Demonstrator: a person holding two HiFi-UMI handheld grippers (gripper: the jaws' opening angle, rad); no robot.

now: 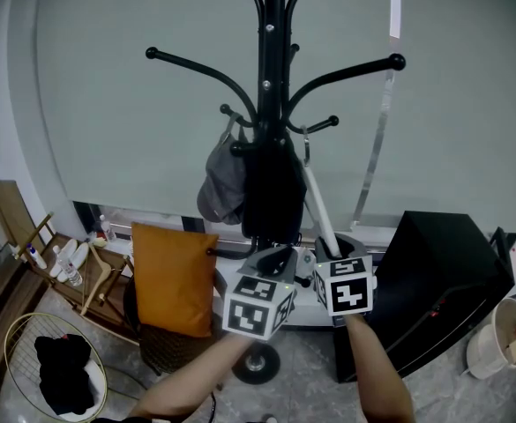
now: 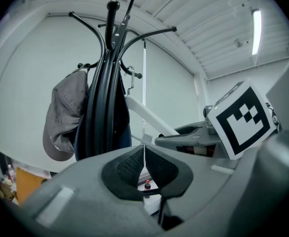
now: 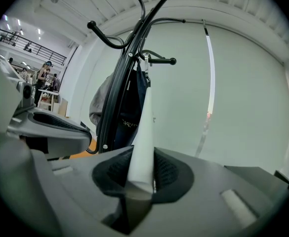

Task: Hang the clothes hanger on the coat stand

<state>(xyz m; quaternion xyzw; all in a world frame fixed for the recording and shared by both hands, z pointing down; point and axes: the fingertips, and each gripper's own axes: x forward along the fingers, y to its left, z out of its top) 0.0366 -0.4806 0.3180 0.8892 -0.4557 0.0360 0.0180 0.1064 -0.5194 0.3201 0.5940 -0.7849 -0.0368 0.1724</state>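
The black coat stand [image 1: 271,77] rises in the middle, with a grey cap [image 1: 222,179] and a dark garment [image 1: 271,192] hanging on its lower pegs. My right gripper [image 1: 330,252] is shut on one arm of a white clothes hanger [image 1: 315,196]. That arm [image 3: 143,132] slants up from between the pads. The hanger's metal hook [image 3: 145,58] sits right by a short lower peg [image 3: 161,60]; whether it rests on the peg I cannot tell. My left gripper [image 1: 273,267] is beside the right one, shut, with nothing between its pads [image 2: 129,164]. In the left gripper view the hanger [image 2: 146,115] crosses behind the stand [image 2: 104,102].
An orange cushion [image 1: 174,276] leans on a chair left of the stand's base. A black cabinet [image 1: 443,280] stands to the right, with a white bucket [image 1: 496,337] beyond it. A wire basket [image 1: 15,346] holding dark cloth and a low wooden shelf [image 1: 15,210] are at the lower left.
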